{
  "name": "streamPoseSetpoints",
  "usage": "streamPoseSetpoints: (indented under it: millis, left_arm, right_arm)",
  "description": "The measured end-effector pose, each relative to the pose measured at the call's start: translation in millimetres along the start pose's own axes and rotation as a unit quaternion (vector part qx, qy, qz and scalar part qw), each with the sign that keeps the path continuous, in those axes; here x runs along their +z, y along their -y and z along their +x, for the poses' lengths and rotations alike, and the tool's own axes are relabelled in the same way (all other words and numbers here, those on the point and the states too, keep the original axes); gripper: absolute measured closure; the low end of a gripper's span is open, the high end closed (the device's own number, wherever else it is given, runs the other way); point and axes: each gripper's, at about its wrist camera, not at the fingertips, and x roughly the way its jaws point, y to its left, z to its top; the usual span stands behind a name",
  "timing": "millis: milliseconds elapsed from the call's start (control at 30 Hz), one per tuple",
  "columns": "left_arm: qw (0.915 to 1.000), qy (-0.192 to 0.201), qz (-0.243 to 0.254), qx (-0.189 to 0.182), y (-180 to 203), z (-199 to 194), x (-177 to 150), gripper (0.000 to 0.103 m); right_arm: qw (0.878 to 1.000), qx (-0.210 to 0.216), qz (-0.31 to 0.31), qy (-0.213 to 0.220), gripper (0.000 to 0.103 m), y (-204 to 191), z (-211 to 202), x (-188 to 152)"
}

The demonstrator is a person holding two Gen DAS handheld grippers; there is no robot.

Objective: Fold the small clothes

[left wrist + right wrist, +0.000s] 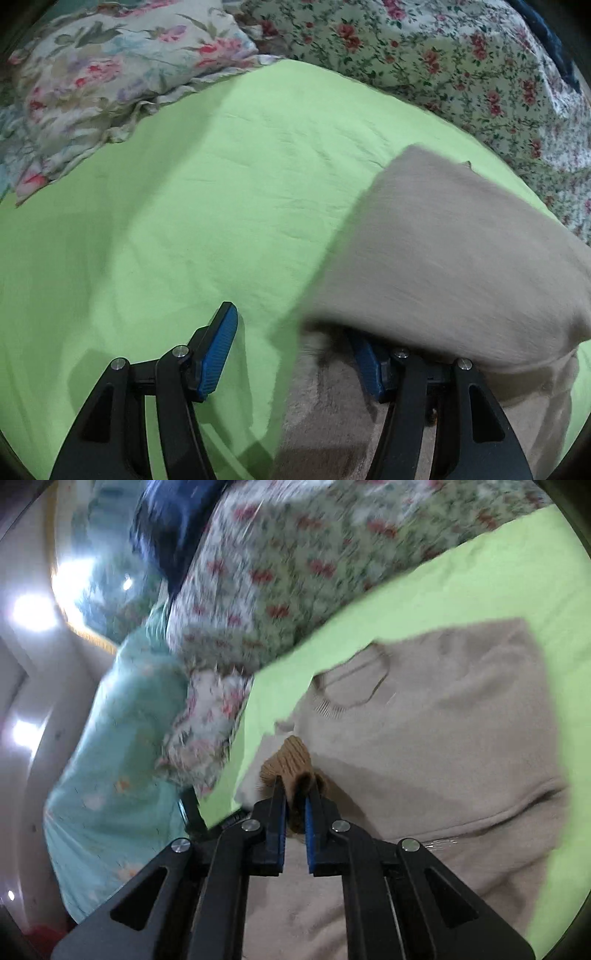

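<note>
Closest to me, the right gripper (295,801) has its two blue-padded fingers pressed together on a ribbed brown cuff (286,758), which seems to be the end of a sleeve of the beige knit sweater (443,716). The sweater lies spread on the green sheet (480,572), with its round neckline (351,681) a little beyond the cuff. The view is blurred, so I think this hand is in motion.

The left gripper (291,347) has its fingers spread wide. One blue pad (218,350) is free above the green sheet (166,203); the other is covered by a fold of the same sweater (454,251) that hangs over it. It pinches nothing, as far as I can see.

The sweater looks soft, light and limp. I judge that it will sag and follow the hand, not keep a shape, and it will not slip easily from ribbed pads. The cuffs, the hem and the shoulder seams are probably the good places to hold, because the knit is thicker there.

To the left of the sweater the sheet is open and gives much room for laying a fold. Farther away, a floral pillow (110,74) and a flowered quilt (443,66) border the sheet, and the right side looks narrower.
</note>
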Motion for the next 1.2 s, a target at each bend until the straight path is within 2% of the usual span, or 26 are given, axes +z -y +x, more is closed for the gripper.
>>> streamPoseSetpoints:
  millis: [67, 133, 200, 267, 333, 367, 400, 433, 467, 533, 567, 600, 633, 700, 800, 900, 967, 1033, 1133, 1200]
  left_arm:
    - [1.0, 0.0, -0.008, 0.002, 0.5, -1.0, -4.2, 0.04]
    - [0.9999, 0.007, -0.006, 0.009, 1.2, -3.7, -10.4, 0.04]
    - [0.9998, 0.013, -0.005, 0.017, 1.6, -6.4, -15.1, 0.04]
    - [0.9997, 0.017, -0.012, 0.014, -3.7, -9.8, -18.2, 0.04]
    - [0.9997, 0.016, -0.014, 0.011, -5.8, -9.9, -21.1, 0.04]
    - [0.9997, 0.017, -0.013, 0.011, -6.0, -9.7, -21.9, 0.04]
    - [0.9997, 0.021, -0.014, 0.009, -7.0, -9.9, -22.7, 0.04]
    - [0.9996, 0.024, -0.017, 0.005, -8.3, -10.2, -24.1, 0.039]
    - [0.9994, 0.028, -0.022, 0.0, -10.2, -10.3, -25.8, 0.039]
    - [0.9988, 0.036, -0.031, -0.005, -12.0, -11.1, -28.3, 0.038]
    - [0.9986, 0.039, -0.034, -0.006, -12.3, -12.1, -29.4, 0.038]
    - [0.9985, 0.04, -0.035, -0.007, -12.5, -11.7, -29.6, 0.038]
    - [0.9984, 0.042, -0.037, -0.009, -12.7, -11.5, -29.8, 0.037]
    - [0.998, 0.045, -0.042, -0.016, -14.1, -11.1, -30.6, 0.036]
    - [0.9974, 0.049, -0.046, -0.028, -16.3, -11.4, -31.9, 0.036]
    - [0.9959, 0.056, -0.054, -0.045, -20.8, -11.5, -33.1, 0.035]
    - [0.9947, 0.06, -0.062, -0.057, -23.5, -10.9, -33.5, 0.034]
    - [0.9934, 0.065, -0.068, -0.066, -25.9, -11.0, -33.9, 0.034]
    - [0.9913, 0.072, -0.077, -0.08, -28.7, -11.9, -35.3, 0.033]
    - [0.9897, 0.075, -0.084, -0.089, -31.7, -12.2, -35.9, 0.033]
  right_arm:
    - [0.997, -0.077, 0.013, -0.013, 0.094, 23.8, -1.5, 6.1]
    - [0.992, -0.118, 0.032, -0.04, 0.094, 47.0, 10.3, 2.9]
    - [0.984, -0.166, 0.026, -0.06, 0.094, 58.3, 25.1, -3.9]
    - [0.975, -0.21, 0.01, -0.064, 0.094, 63.1, 36.7, -7.8]
    - [0.969, -0.239, 0.022, -0.059, 0.093, 67.9, 38.8, -8.2]
    - [0.96, -0.276, 0.014, -0.052, 0.091, 65.4, 38.3, -8.0]
    - [0.943, -0.332, -0.015, -0.034, 0.089, 54.1, 35.8, -7.6]
    - [0.929, -0.368, -0.042, -0.007, 0.089, 38.5, 31.2, -8.0]
    - [0.928, -0.369, -0.054, 0.012, 0.086, 27.2, 27.6, -8.0]
    - [0.95, -0.301, -0.074, 0.037, 0.063, -2.6, 25.4, -7.5]
    - [0.963, -0.253, -0.087, 0.032, 0.036, -16.0, 32.9, -6.6]
    - [0.976, -0.192, -0.1, 0.012, 0.021, -29.6, 47.3, -5.5]
    - [0.985, -0.129, -0.111, -0.015, 0.02, -45.4, 70.8, -4.0]
    - [0.988, -0.058, -0.126, -0.064, 0.02, -70.9, 117.0, -3.8]
    - [0.979, -0.004, -0.144, -0.141, 0.02, -98.6, 201.4, 4.0]
    - [0.966, -0.019, -0.143, -0.214, 0.02, -108.3, 275.3, 10.8]
    - [0.953, -0.026, -0.138, -0.27, 0.02, -109.9, 314.9, 10.4]
    - [0.926, -0.003, -0.112, -0.362, 0.02, -104.6, 352.3, 0.4]
    - [0.902, 0.041, -0.093, -0.419, 0.019, -107.5, 384.9, -21.4]
    - [0.902, 0.086, -0.085, -0.415, 0.019, -115.4, 392.5, -27.0]
